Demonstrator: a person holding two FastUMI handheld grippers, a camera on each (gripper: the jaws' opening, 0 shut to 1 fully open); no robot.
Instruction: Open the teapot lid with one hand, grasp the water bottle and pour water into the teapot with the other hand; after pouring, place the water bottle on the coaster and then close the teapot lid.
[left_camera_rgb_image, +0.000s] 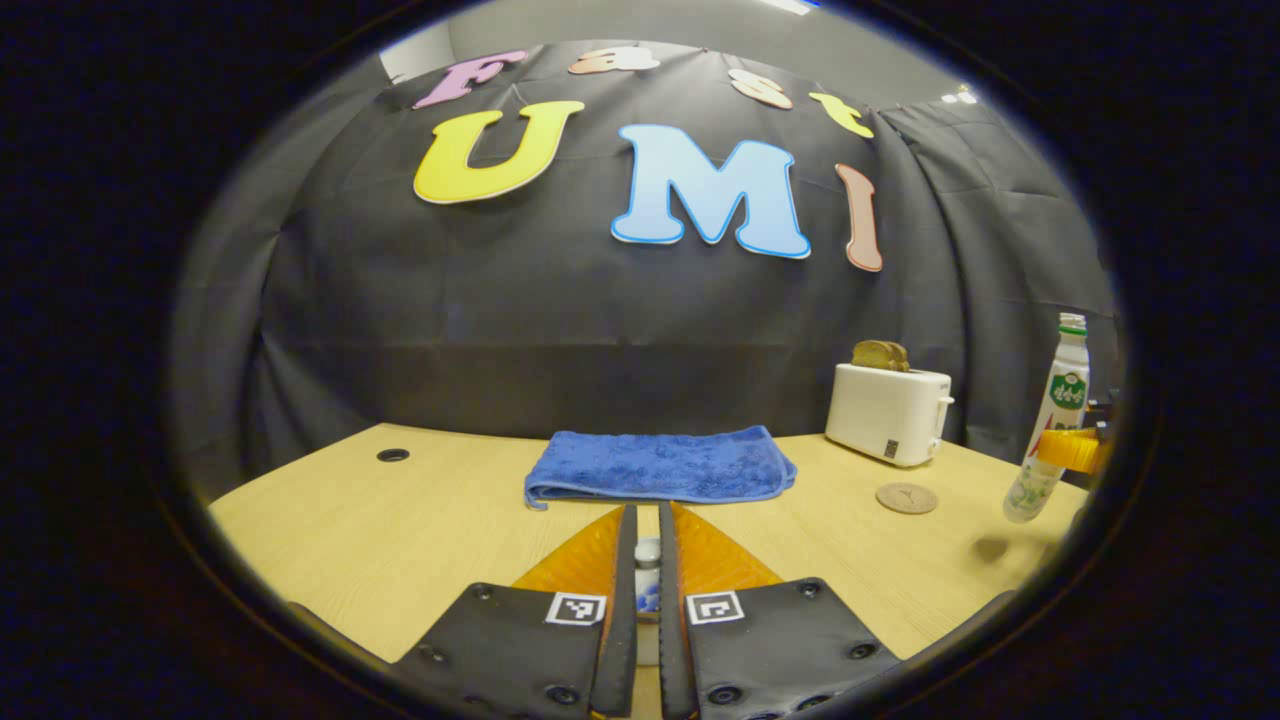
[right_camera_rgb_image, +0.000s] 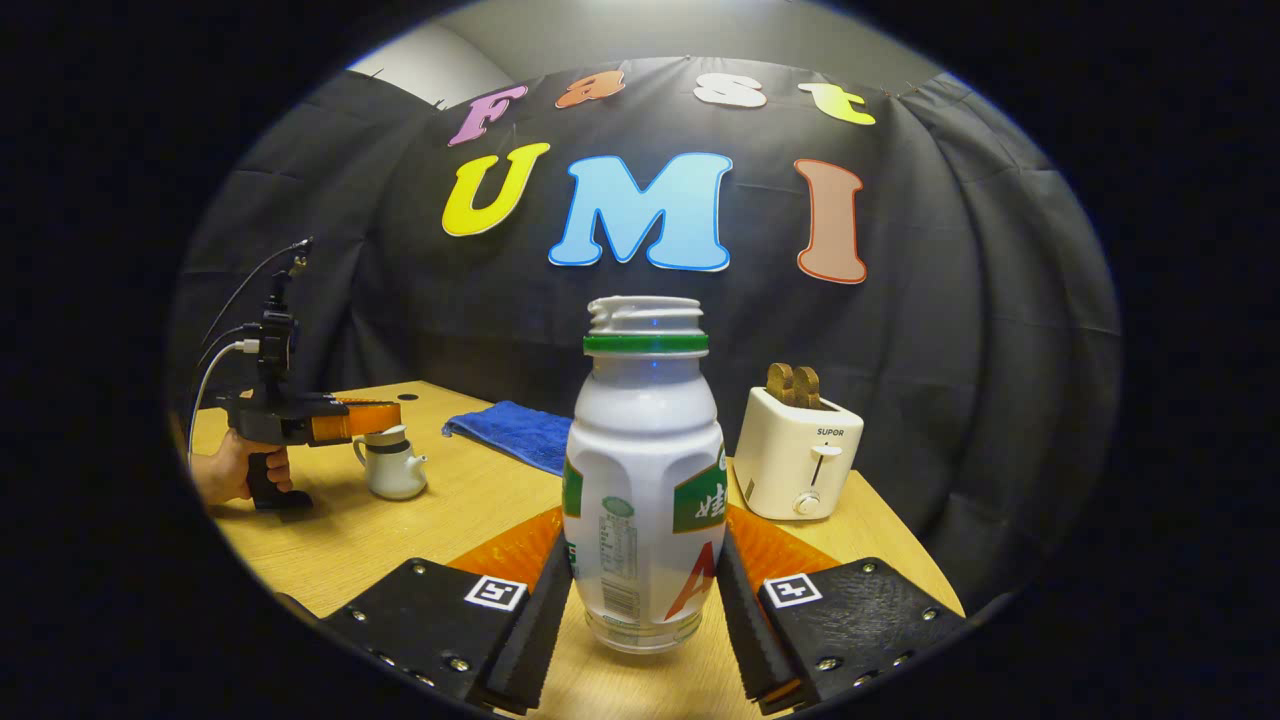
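Teapot (right_camera_rgb_image: 392, 470) lid knob (left_camera_rgb_image: 648, 551) pinched btwn left gripper (left_camera_rgb_image: 640, 530) jaws, lid not lifted yet. Water bottle (right_camera_rgb_image: 645, 480) clamped btwn right gripper (right_camera_rgb_image: 645, 590) jaws. Pour, coaster (left_camera_rgb_image: 907, 498) placement, closing left.

Glossy plastic bottle (right_camera_rgb_image: 645, 470); matt wood-grain table (right_camera_rgb_image: 470, 500); fluffy blue cloth towel (left_camera_rgb_image: 660, 465).

The brand word "SUPOR" was printed on the front of the white toaster (right_camera_rgb_image: 800, 455), above its lever, as seen in the right gripper view. A printed label was carried by the water bottle (right_camera_rgb_image: 645, 480); its fine print was too small to be made out. Square black-and-white coded markers were fixed on both fingers of the right gripper (right_camera_rgb_image: 645, 545) and of the left gripper (left_camera_rgb_image: 647, 515). No numbers could be read.
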